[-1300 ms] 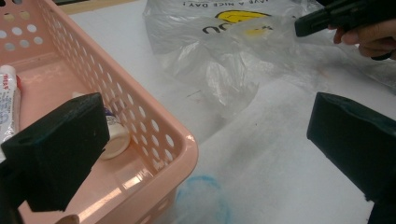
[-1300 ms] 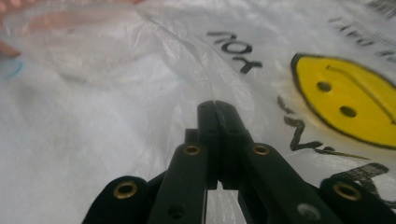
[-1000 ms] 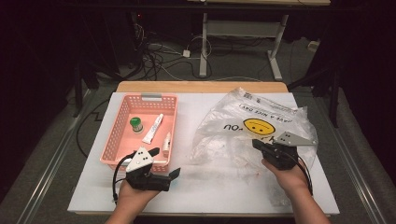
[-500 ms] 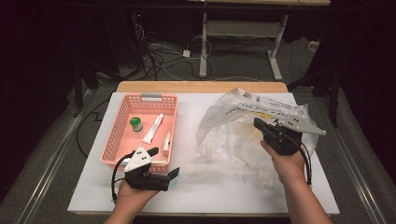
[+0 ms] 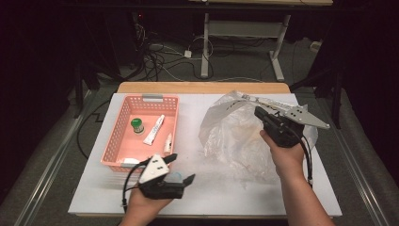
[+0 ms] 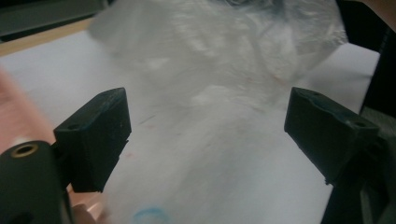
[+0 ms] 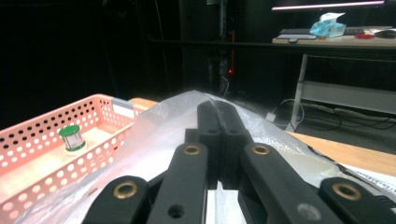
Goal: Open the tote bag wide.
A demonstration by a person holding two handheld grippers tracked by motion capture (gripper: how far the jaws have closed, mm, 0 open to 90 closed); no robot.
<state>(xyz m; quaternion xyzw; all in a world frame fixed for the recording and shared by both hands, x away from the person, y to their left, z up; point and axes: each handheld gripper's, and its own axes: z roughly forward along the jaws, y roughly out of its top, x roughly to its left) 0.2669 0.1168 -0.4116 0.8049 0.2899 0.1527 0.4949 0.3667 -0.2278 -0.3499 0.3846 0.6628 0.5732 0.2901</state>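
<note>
While the right hand-held gripper (image 5: pixel 261 113) holds the clear plastic bag (image 5: pixel 235 141) up by its top edge, jaws pinched tight on the film, the bag hangs right of centre in the high view, its bottom resting on the white surface (image 5: pixel 211 197). In the right gripper view the closed jaws sit at frame centre with film (image 7: pixel 154 135) draped over and around them.

Left hand-held gripper (image 5: pixel 181 170) sits low, left of centre, just off the near corner of the pink basket (image 5: pixel 117 141). Its jaws have just been closing a little but stand wide apart, nothing between them; the left gripper view looks across bare surface at the bag (image 6: pixel 224 60), with a small blue-rimmed round thing (image 6: pixel 150 217) blurred at the bottom edge. Can't tell what that is.

Handling, my read: very light, thin, floppy, slick. No stiffness, so it collapses wherever it isn't held. Crinkled all over, translucent, printed strip along the upper edge, something pale and yellowish inside, too vague to name. Best hold is the rim: a second pinch on the opposite lip would spread the mouth. Grabbing mid-panel just bunches film and can slip.

Basket holds a green-capped jar (image 5: pixel 137 125) and two small white tubes (image 5: pixel 154 130), upper left of the high view, well apart from the bag.
</note>
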